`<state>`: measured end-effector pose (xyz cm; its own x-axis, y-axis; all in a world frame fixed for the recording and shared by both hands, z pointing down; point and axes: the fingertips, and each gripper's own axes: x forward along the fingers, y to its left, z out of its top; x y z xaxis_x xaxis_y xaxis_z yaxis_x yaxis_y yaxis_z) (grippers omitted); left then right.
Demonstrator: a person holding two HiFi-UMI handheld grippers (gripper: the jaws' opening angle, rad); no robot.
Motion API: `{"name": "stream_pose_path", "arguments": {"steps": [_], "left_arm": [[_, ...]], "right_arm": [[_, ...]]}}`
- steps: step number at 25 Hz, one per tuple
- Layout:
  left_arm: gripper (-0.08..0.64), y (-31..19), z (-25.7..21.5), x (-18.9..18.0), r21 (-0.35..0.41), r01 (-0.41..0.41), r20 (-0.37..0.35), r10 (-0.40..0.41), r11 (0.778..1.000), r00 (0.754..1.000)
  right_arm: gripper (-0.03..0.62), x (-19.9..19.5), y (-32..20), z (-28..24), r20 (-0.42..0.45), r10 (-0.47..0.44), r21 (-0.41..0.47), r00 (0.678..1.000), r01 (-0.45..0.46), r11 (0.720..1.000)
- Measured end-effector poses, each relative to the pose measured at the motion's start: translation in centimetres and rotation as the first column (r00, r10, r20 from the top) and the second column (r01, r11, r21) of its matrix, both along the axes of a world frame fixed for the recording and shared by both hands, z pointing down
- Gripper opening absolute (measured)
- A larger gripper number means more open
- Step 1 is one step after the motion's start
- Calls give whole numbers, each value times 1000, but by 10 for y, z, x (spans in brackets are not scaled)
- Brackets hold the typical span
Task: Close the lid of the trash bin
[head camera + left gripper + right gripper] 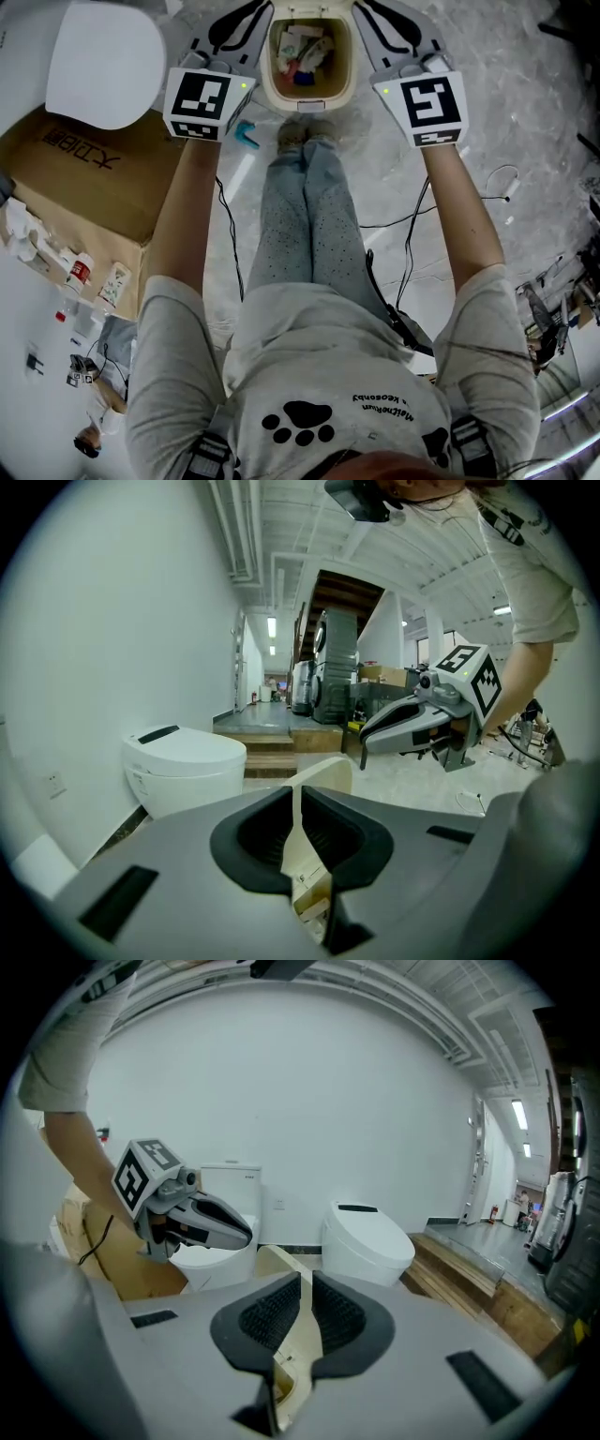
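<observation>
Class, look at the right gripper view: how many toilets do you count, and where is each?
2. One toilet stands right of centre, beyond the jaws; a second toilet sits to its left, partly behind the left gripper. Others may be hidden.

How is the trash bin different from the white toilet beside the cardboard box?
The trash bin is cream and open, with rubbish showing inside; the toilet is white, with its lid shut. The trash bin also looks smaller than the toilet. Both stand on the floor.
</observation>
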<state>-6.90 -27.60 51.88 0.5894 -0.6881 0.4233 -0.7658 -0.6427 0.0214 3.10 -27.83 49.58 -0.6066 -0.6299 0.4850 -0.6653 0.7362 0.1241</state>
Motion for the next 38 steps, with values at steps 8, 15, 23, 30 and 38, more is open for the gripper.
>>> {"name": "stream_pose_path", "arguments": {"steps": [8,15,23,30,38], "left_arm": [[25,-7,13,-4,-22,-35,32,36,999,999],[121,-18,21,-8,-40,-31,51,33,999,998],[158,-33,28,-10,-39,-67,89,70,997,994],[158,-36,33,-6,-59,-99,100,105,993,989],[80,-26,34,-6,-38,-126,156,130,991,979]], "right_arm": [[35,8,-7,17,-10,-1,-25,1000,1,1000],[120,11,-14,30,-33,-16,-43,999,14,999],[143,9,-30,50,-131,-83,-41,988,79,996],[140,8,-44,57,-162,-107,-63,981,97,993],[80,10,-33,61,-196,-143,-49,970,136,989]]}}
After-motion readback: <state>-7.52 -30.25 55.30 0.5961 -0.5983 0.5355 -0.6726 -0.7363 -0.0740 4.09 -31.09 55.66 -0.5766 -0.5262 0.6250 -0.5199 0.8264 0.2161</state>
